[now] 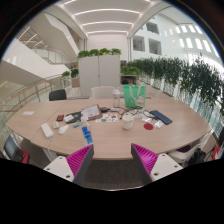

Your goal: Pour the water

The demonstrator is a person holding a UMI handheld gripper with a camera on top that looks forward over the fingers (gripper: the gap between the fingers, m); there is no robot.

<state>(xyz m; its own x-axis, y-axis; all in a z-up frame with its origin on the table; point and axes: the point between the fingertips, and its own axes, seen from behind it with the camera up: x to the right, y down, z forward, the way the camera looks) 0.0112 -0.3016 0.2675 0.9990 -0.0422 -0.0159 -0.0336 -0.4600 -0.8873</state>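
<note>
Two fingers: magenta pads (80,160) apart at a wide gap, gripper (110,162) holding nothing
Table (110,140): pale wood, rounded, smooth top, reaching out beyond the fingers
Cup (127,122): small, whitish, upright (long axis vertical), well beyond the fingers, near mid-table
Green container (135,95): tall, upright, at the far edge past the cup
Blue item (86,133): small, nearer the fingers (shape unclear)
Clutter: papers (90,113) lying flat
Backdrop: white cabinets (99,70) topped with plants
</note>
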